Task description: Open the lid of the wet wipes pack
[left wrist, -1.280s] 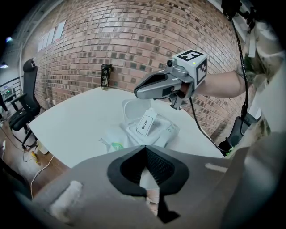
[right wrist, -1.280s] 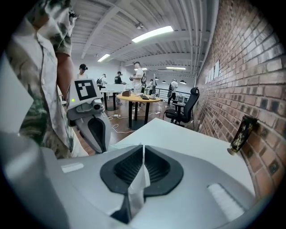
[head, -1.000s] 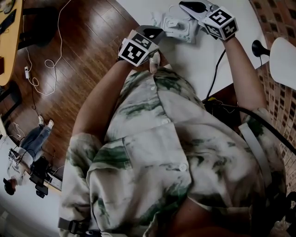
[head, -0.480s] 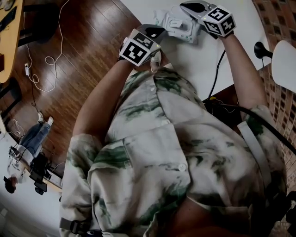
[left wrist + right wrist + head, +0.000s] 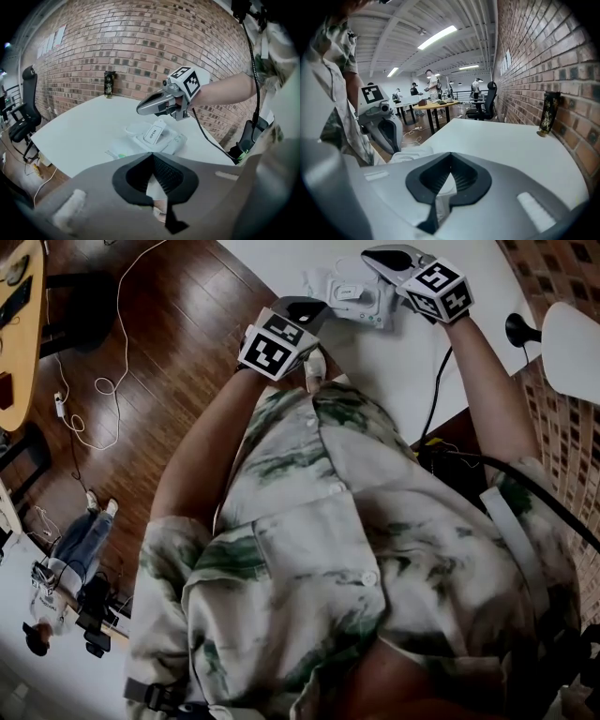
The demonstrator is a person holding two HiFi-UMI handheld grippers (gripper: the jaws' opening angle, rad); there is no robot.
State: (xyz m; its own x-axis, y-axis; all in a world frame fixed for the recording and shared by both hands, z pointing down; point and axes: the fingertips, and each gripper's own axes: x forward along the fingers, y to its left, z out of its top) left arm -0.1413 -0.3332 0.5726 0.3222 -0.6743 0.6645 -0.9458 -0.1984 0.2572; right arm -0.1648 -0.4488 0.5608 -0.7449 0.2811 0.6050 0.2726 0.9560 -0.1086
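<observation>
"OPEN" on wipes pack lid [image 5: 153, 132]

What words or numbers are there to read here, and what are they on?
"OPEN": on the flap of the wipes pack.
Small print on the pack beside the flap: too small to read.
Label on the bottle by the brick wall: too blurred to read.
Cube on the right gripper: black squares only, no words.

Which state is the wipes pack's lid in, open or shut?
Seemingly open: in the left gripper view the lid labelled OPEN tilts up off the pack.
</observation>
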